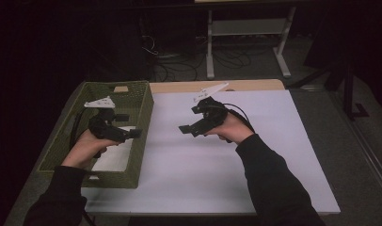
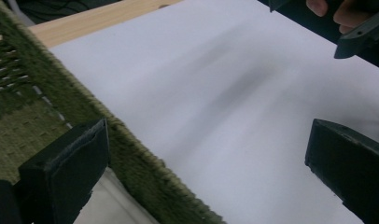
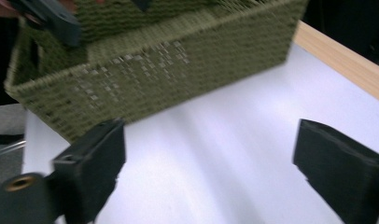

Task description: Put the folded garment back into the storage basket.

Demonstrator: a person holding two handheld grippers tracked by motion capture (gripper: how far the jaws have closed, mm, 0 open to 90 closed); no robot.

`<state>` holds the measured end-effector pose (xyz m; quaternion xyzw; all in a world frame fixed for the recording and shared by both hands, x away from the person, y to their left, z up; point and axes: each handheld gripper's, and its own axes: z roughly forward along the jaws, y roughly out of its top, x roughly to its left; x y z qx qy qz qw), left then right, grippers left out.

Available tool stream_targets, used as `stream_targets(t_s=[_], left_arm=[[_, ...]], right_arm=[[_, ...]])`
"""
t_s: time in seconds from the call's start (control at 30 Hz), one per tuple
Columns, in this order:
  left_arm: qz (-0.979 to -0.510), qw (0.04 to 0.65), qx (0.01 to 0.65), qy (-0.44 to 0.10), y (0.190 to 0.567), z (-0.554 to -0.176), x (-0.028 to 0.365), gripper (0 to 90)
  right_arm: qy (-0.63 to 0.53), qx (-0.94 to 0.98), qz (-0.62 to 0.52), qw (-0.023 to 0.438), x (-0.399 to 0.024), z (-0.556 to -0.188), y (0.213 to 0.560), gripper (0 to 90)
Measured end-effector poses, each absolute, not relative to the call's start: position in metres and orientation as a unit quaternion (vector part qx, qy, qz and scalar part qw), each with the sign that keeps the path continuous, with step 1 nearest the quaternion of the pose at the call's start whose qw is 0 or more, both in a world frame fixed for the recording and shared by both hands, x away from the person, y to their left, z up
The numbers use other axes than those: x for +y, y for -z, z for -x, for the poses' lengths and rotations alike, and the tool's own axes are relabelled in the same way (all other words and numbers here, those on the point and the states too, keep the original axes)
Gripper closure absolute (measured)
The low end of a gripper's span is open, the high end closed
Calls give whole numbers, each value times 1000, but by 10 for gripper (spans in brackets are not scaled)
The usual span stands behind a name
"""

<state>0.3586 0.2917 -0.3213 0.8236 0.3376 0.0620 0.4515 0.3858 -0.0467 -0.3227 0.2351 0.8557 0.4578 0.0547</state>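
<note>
A green woven basket (image 1: 141,101) stands at the table's left side, with a pale sheet (image 1: 115,157) lying on its floor. My left gripper (image 1: 132,134) hangs open over the basket's right rim (image 2: 145,170), its jaws wide apart with nothing between them. My right gripper (image 1: 188,126) is held open above the white table top (image 1: 236,165), pointing left toward the basket's side wall (image 3: 145,70). In the left gripper view the right gripper's jaw tip (image 2: 360,35) shows at the upper right. The left gripper (image 3: 52,18) appears at the upper left of the right gripper view.
A white sheet (image 2: 234,107) covers the table; a strip of bare wood (image 1: 212,85) runs along its far edge. Beyond the table stand a desk frame (image 1: 245,28) and loose cables (image 1: 179,61) on a dark floor.
</note>
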Motion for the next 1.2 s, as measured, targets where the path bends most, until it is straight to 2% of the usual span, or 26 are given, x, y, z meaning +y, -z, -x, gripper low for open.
stream_targets(t_s=[0.37, 1.2], left_arm=[[-834, 449, 318, -46, 325, -349, 271, 0], [-839, 453, 299, -37, 333, -339, 256, 0]], right_arm=[[-450, 852, -256, 77, -86, -368, 332, 32], [-455, 840, -280, 94, -157, -335, 337, 44]])
